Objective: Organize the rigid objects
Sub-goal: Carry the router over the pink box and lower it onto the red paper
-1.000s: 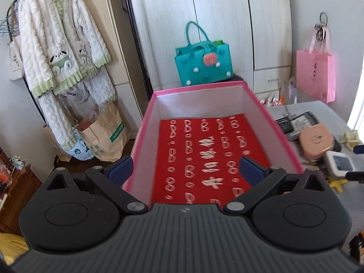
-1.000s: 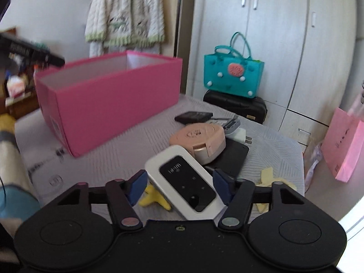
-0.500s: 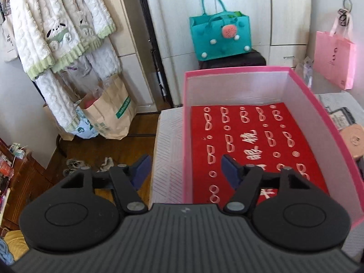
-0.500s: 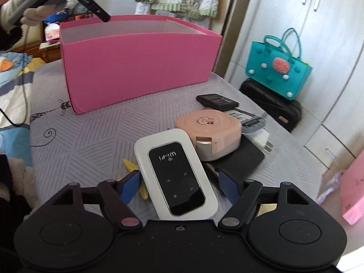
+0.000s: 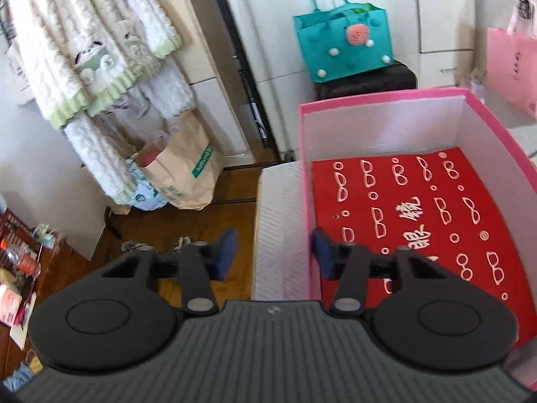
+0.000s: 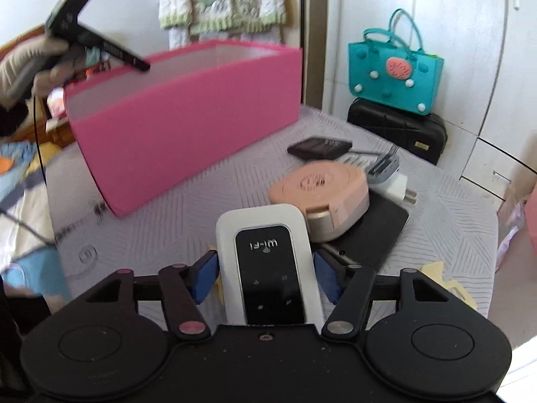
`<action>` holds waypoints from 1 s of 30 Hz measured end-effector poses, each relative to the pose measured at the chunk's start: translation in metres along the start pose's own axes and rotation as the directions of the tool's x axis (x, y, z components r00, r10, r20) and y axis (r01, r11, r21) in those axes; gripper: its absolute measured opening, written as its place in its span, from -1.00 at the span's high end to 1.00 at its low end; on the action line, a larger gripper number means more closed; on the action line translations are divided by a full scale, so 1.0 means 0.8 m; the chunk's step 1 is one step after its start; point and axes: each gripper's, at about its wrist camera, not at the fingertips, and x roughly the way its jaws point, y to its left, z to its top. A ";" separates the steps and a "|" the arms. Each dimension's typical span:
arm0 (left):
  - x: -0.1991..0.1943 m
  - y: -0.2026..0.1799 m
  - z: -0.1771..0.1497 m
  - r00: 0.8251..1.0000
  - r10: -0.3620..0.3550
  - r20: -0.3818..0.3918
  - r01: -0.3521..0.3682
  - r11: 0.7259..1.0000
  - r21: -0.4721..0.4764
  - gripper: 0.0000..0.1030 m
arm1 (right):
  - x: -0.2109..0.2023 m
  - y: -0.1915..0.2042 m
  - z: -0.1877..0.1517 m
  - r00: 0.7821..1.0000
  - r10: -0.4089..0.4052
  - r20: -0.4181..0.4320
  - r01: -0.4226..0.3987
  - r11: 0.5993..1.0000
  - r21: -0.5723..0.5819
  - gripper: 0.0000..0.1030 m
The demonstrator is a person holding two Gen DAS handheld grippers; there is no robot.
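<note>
Wi-Fi router (image 6: 268,262) sits clamped in the right hand-held gripper (image 6: 266,272); left hand-held gripper (image 5: 273,257) gapes, straddling pink box (image 5: 305,174) wall

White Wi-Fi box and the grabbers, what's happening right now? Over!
Right gripper jaws closing around Wi-Fi box, contact unclear. Left gripper open, straddling pink box wall. Peach round case touching Wi-Fi box's far corner.
</note>
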 end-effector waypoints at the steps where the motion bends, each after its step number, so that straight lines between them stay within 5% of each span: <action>1: 0.002 -0.002 0.000 1.000 -0.020 -0.003 0.020 1.000 0.011 0.45 | -0.004 -0.001 0.002 1.000 0.001 0.018 -0.001 1.000 0.014 -0.29; 2: 0.003 -0.004 0.001 0.999 -0.038 -0.012 0.038 0.999 0.016 0.58 | -0.008 -0.002 0.003 1.000 -0.003 0.028 0.003 1.000 0.023 -0.29; 9: 0.021 -0.007 -0.005 0.998 -0.054 -0.040 0.053 0.998 -0.027 0.61 | -0.001 -0.001 0.001 0.997 -0.078 0.021 0.078 0.997 0.024 -0.29; 11: 0.020 -0.007 -0.007 0.996 -0.081 -0.031 0.080 0.997 -0.015 0.87 | 0.003 -0.003 -0.002 0.995 -0.095 0.030 0.093 0.995 0.039 -0.28; 16: 0.021 -0.009 -0.009 0.995 -0.094 -0.022 0.094 0.996 0.000 0.87 | 0.011 -0.001 -0.011 0.990 -0.138 0.017 0.138 0.990 0.020 -0.44; 19: 0.021 -0.011 -0.009 0.996 -0.091 -0.016 0.091 0.996 0.005 0.88 | 0.010 -0.002 -0.014 0.989 -0.147 0.017 0.147 0.989 0.007 -0.28; 30: 0.010 -0.025 -0.010 0.999 -0.032 0.028 0.030 0.998 0.062 0.87 | -0.010 -0.002 -0.010 0.991 -0.104 0.080 0.102 0.994 0.033 -0.26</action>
